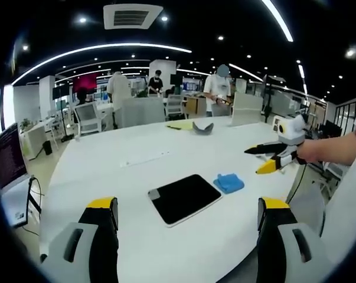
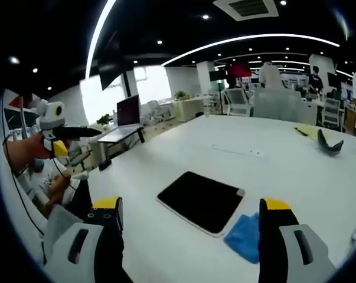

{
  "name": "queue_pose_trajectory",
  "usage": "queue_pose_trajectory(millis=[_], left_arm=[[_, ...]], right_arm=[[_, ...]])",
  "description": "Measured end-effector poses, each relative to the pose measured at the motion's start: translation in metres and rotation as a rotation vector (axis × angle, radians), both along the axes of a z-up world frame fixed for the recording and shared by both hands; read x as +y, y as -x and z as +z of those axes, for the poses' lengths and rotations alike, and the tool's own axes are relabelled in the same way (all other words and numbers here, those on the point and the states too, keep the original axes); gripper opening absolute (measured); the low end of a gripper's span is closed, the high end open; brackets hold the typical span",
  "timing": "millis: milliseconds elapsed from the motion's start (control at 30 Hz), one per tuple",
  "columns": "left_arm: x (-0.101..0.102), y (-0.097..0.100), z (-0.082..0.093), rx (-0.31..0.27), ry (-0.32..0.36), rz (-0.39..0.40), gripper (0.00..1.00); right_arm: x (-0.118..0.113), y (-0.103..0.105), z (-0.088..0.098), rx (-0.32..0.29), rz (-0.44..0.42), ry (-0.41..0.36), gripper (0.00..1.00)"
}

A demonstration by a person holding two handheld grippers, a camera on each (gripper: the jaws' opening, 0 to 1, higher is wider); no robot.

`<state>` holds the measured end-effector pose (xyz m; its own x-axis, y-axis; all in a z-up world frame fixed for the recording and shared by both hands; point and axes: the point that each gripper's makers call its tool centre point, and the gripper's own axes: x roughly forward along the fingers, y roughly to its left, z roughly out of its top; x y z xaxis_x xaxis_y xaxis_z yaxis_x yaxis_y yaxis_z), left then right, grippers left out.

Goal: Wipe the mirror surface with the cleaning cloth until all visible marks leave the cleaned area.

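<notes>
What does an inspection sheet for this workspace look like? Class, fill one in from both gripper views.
Surface: white table, mostly bare.
Job's things: mirror lies flat, looks dark; blue cleaning cloth beside it, untouched.
Clutter: dark curved object and yellow sheet at the far side.
Grippers: left gripper open and empty; right gripper open and empty.
Cables: one beside the laptop.
Surroundings: open office, chairs, people standing.
</notes>
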<state>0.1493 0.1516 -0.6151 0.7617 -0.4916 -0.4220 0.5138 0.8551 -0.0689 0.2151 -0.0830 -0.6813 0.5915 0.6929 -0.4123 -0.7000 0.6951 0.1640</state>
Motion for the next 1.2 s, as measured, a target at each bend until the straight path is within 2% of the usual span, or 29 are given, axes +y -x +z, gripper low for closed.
queue_pose_trajectory(millis=[67, 433, 533, 767, 833, 900, 1033, 1200], left_arm=[[0.0, 0.0, 0.001, -0.002, 0.005, 0.004, 0.99], [0.0, 0.003, 0.003, -0.006, -0.004, 0.018, 0.99], [-0.001, 0.003, 0.004, -0.014, -0.013, 0.017, 0.99], [-0.003, 0.002, 0.006, -0.017, -0.019, 0.027, 0.99], [-0.004, 0.002, 0.006, -0.015, -0.015, 0.032, 0.99], [-0.005, 0.001, 0.009, -0.015, 0.026, 0.046, 0.99], [-0.006, 0.001, 0.006, -0.013, -0.017, 0.043, 0.99], [-0.007, 0.001, 0.005, -0.007, -0.017, 0.046, 0.99]], right_arm=[[-0.002, -0.003, -0.004, 0.017, -0.005, 0.003, 0.94], [-0.01, -0.023, -0.018, 0.004, 0.001, 0.029, 0.91], [-0.016, -0.029, -0.022, -0.027, -0.005, 0.048, 0.86], [-0.023, -0.039, -0.033, -0.059, 0.004, 0.062, 0.82], [-0.025, -0.041, -0.039, -0.062, 0.01, 0.084, 0.82], [-0.029, -0.045, -0.046, -0.067, 0.008, 0.104, 0.8], [-0.036, -0.049, -0.06, -0.046, 0.007, 0.127, 0.69], [-0.042, -0.053, -0.077, -0.036, 0.025, 0.16, 0.68]])
